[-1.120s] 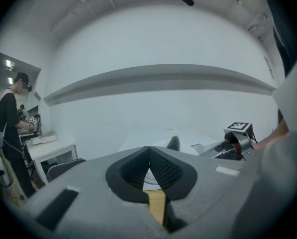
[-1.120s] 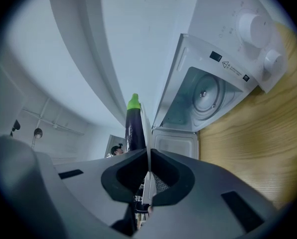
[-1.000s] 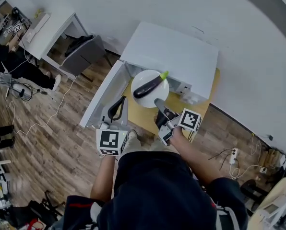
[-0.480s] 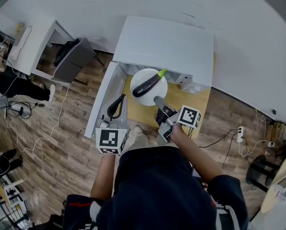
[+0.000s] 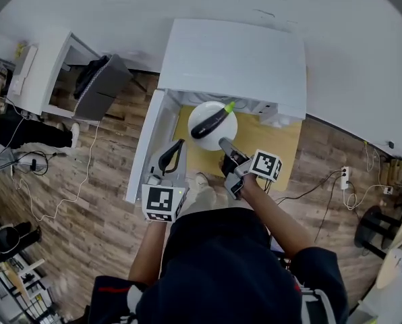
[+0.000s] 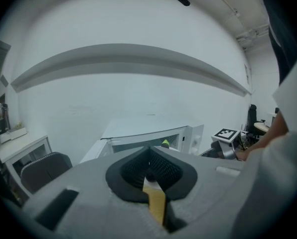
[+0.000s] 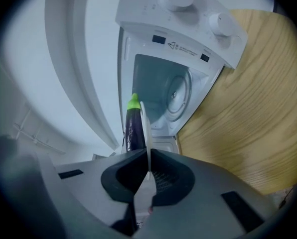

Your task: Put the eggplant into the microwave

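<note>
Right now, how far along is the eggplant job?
Done: the microwave door stands open. In hand: the right claw grips the white plate carrying the eggplant, just in front of the opening. Left: slide it inside and release.

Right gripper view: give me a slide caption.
Right gripper shut on white plate carrying the eggplant, facing the open microwave.

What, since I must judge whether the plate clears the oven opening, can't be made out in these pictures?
- Head view: the cavity of the white microwave, hidden under its own top.
- Right gripper view: the round white plate shows edge-on only; the near end of the dark purple eggplant sits behind the right gripper.
- Left gripper view: plate and eggplant mostly behind the left gripper.
- Right gripper view: panel print too small.
</note>
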### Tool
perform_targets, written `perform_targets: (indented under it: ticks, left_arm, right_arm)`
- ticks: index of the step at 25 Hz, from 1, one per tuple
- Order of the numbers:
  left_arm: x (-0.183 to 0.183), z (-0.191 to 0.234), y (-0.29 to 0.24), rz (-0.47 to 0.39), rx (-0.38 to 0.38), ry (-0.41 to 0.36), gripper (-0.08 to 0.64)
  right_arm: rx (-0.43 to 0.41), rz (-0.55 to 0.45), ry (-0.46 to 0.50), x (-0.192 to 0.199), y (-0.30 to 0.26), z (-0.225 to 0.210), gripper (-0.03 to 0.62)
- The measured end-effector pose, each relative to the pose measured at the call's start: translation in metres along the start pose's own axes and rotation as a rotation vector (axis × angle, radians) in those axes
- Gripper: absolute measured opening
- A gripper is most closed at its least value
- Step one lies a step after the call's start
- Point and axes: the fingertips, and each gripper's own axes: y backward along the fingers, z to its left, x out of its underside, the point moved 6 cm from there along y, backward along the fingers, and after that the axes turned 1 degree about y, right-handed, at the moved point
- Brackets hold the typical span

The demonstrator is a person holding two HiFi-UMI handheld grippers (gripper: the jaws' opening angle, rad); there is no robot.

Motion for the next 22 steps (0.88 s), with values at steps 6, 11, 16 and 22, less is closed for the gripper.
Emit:
perform_targets:
  ticks: [6,11,16,22]
  left_arm:
    - [0.014,0.001,-0.005,0.038,0.023,0.003,0.014]
    - [0.022,0.006,-0.007,0.057,0.027,0.012,0.014]
    - [0.030,0.006,-0.008,0.080,0.019,0.017,0.014]
    - [0.038,0.008,-0.010,0.092,0.019,0.034,0.014]
  right_arm:
    - [0.035,-0.033,-0.020,-0.010,-0.010,-0.024,0.022]
    - [0.067,-0.043,-0.037,-0.018,-0.022,-0.044,0.021]
    - [0.087,-0.052,-0.056,-0.028,-0.032,-0.061,0.023]
    - [0.091,-0.091,-0.065,-0.044,-0.044,-0.073,0.023]
